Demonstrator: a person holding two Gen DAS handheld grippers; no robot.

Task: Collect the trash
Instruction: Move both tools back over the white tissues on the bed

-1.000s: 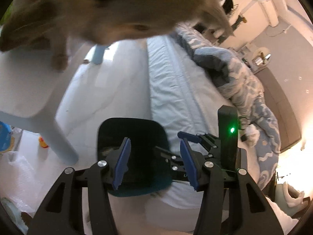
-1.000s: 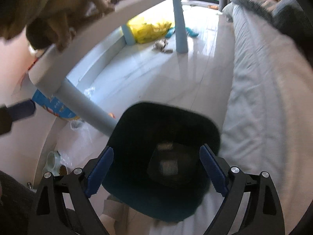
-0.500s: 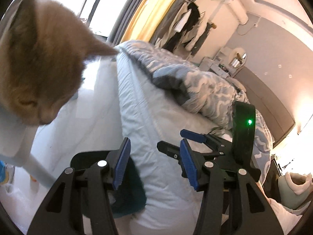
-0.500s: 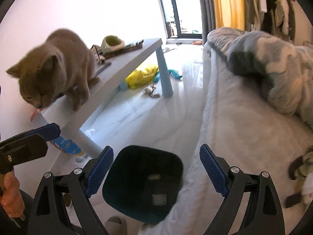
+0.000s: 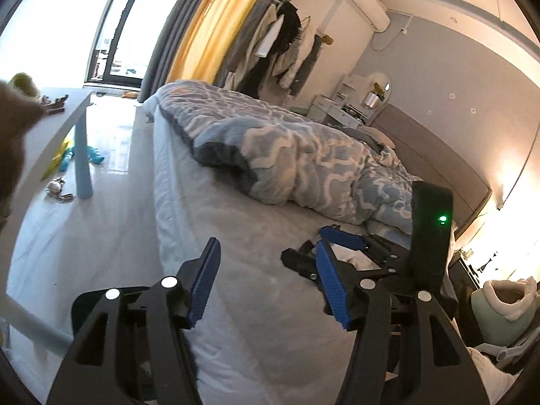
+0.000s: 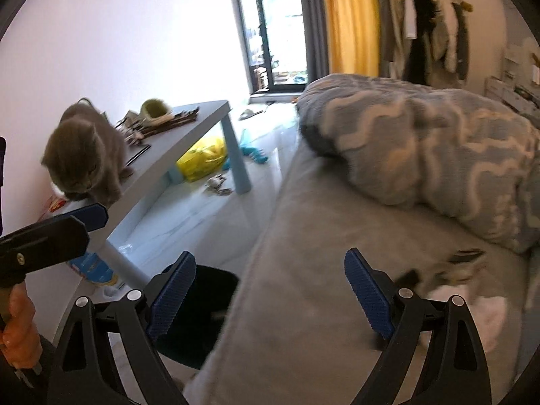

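A dark teal trash bin stands on the floor beside the bed; in the left wrist view only its rim shows behind my left finger. My left gripper is open and empty above the bed's edge. My right gripper is open and empty over the bed's edge, and it appears ahead of the left gripper in the left wrist view. White and dark scraps lie blurred on the sheet at the right; they also show in the left wrist view.
A grey bed with a blue patterned duvet fills the middle. A grey cat sits on a pale blue table. A yellow bag and toys lie on the floor under it.
Both grippers have swung up and to the right, from over the trash bin toward the bed. The bin has slid to the lower left of both views. Both stay open.
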